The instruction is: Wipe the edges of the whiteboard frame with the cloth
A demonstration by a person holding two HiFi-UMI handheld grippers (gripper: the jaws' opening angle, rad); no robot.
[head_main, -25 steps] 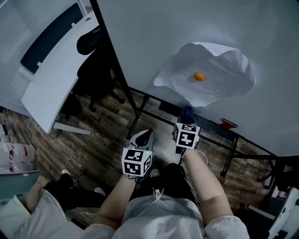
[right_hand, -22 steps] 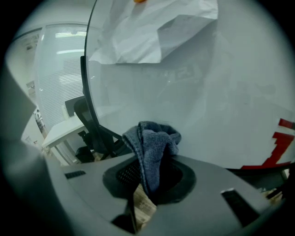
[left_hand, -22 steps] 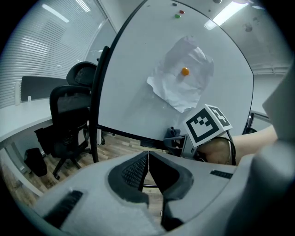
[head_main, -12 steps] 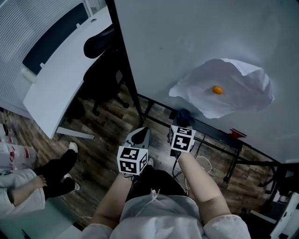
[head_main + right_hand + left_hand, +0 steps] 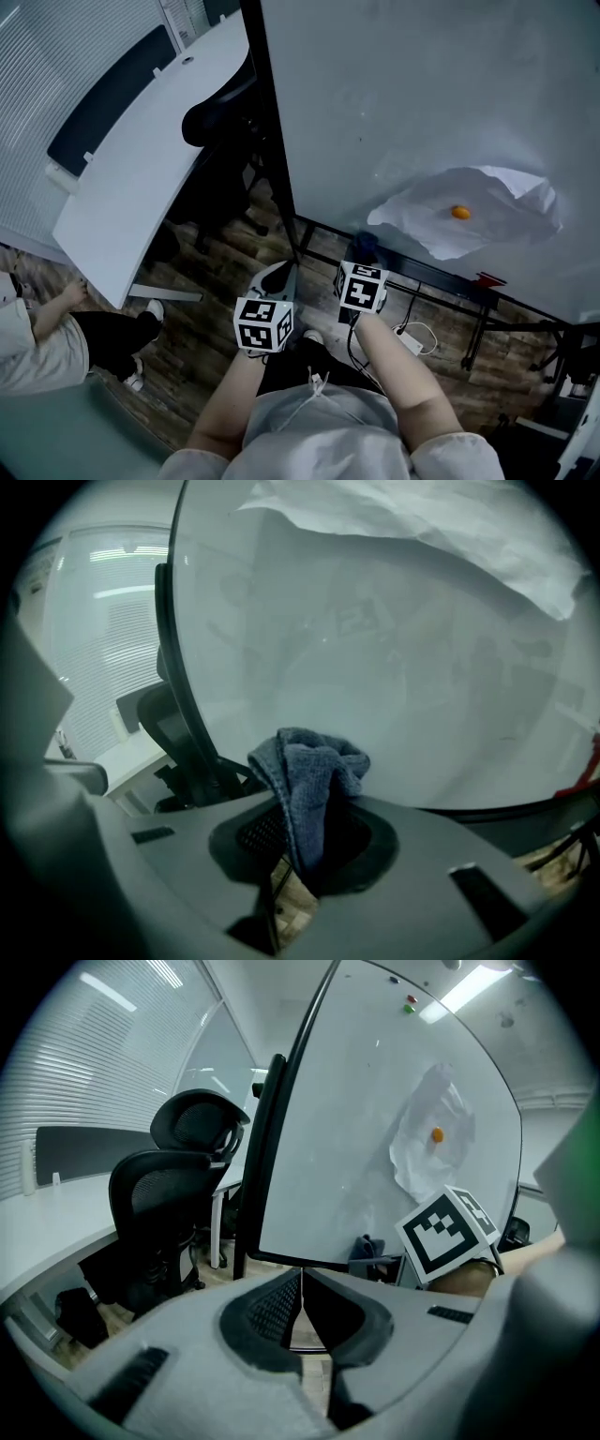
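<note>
Cloth [image 5: 314, 780], blue-grey and bunched, is pinched between the jaws of the right gripper [image 5: 305, 841], which are closed on its lower part while the rest stands up in folds above them. In the head view the right gripper [image 5: 364, 258] is held out in front of the person's body, with the cloth [image 5: 366, 244] at its tip close to the lower left corner of the whiteboard [image 5: 422, 94]. No view shows whether the cloth touches the board's edge.

Just beside it, the left gripper [image 5: 275, 277] is held slightly lower and nearer the body. Its jaws are pressed together with nothing between them, as the left gripper view shows [image 5: 302, 1288]. From there the cloth [image 5: 370, 1249] appears just below the board's bottom edge.

Under both grippers lies a wooden floor [image 5: 206, 291], with a white power strip [image 5: 408, 342] on it near the board's stand.

The whiteboard stands upright in a dark frame [image 5: 277, 122], whose left upright and bottom rail meet near the cloth. A crumpled sheet of paper [image 5: 469, 220] is fixed to the board by an orange magnet [image 5: 460, 213], and a small red object [image 5: 489, 278] sits on the bottom rail to the right.

Beyond the frame's left edge are a black office chair [image 5: 178, 1194] and a long white table [image 5: 141, 169]. A seated person [image 5: 47, 328] is partly in view at the far left.
</note>
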